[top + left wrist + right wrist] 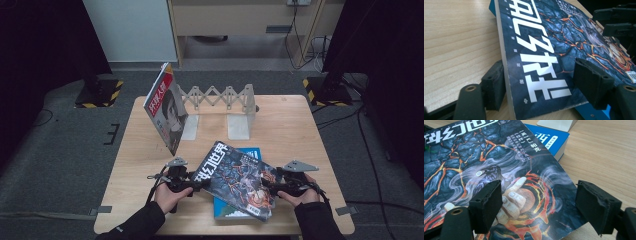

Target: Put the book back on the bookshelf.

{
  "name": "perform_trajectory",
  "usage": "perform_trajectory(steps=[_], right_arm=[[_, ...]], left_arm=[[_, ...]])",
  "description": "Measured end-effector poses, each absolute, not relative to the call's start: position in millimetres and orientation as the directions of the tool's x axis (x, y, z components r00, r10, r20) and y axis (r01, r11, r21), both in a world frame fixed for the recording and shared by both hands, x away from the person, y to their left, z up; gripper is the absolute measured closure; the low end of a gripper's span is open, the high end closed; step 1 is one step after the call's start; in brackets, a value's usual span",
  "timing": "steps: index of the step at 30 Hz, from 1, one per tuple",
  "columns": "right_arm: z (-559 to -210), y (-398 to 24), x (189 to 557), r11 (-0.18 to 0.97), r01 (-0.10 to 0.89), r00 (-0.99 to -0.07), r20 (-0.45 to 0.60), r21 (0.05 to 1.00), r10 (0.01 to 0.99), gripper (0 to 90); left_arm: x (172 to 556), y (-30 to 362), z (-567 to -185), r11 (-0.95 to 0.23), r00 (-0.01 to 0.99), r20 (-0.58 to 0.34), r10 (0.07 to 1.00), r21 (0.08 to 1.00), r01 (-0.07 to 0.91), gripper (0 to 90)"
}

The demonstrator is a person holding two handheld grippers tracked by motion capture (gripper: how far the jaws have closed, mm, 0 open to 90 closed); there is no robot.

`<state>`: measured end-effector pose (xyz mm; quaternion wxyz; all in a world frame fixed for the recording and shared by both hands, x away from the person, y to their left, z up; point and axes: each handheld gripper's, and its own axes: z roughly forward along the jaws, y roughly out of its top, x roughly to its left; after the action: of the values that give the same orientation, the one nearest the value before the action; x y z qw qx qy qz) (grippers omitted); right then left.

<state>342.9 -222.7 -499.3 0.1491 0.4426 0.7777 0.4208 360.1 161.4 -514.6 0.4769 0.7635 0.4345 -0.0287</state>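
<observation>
left hand-held gripper (197,185): jaws apart, level | right hand-held gripper (267,186): jaws apart, level

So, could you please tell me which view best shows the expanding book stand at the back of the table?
The high view: the book stand shows whole, lattice and both end plates, with a magazine leaning on its left end. The right gripper view catches just a pale corner of one plate.
</observation>
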Motion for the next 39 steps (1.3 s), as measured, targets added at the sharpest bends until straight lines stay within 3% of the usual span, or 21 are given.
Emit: perform_trajectory(steps=[10,17,22,29,39], right_arm=[[-499.7,-222.9,343.6,0.252,0.561,-0.564,0.142,0.788,0.814,21.7],[-500.2,-223.2,343.5,0.244,0.564,-0.559,0.148,0.789,0.816,21.8],[-501.2,-224.5,343.8,0.227,0.571,-0.55,0.162,0.789,0.819,21.8],[-501.7,-223.9,343.9,0.226,0.568,-0.551,0.161,0.792,0.819,21.9],[-501.8,-225.3,345.2,0.207,0.582,-0.544,0.187,0.786,0.818,21.8]], left_arm=[[361.4,156.5,-522.8,-0.142,0.602,-0.535,0.593,0.666,0.732,22.0],[359.9,161.8,-502.4,-0.133,0.629,-0.516,0.582,0.702,0.699,35.1],[361.9,156.4,-487.0,-0.124,0.654,-0.495,0.572,0.736,0.666,38.7],[366.0,142.8,-486.5,-0.137,0.651,-0.522,0.551,0.713,0.688,42.0],[369.9,146.0,-475.9,-0.082,0.595,-0.585,0.551,0.672,0.736,59.7]])
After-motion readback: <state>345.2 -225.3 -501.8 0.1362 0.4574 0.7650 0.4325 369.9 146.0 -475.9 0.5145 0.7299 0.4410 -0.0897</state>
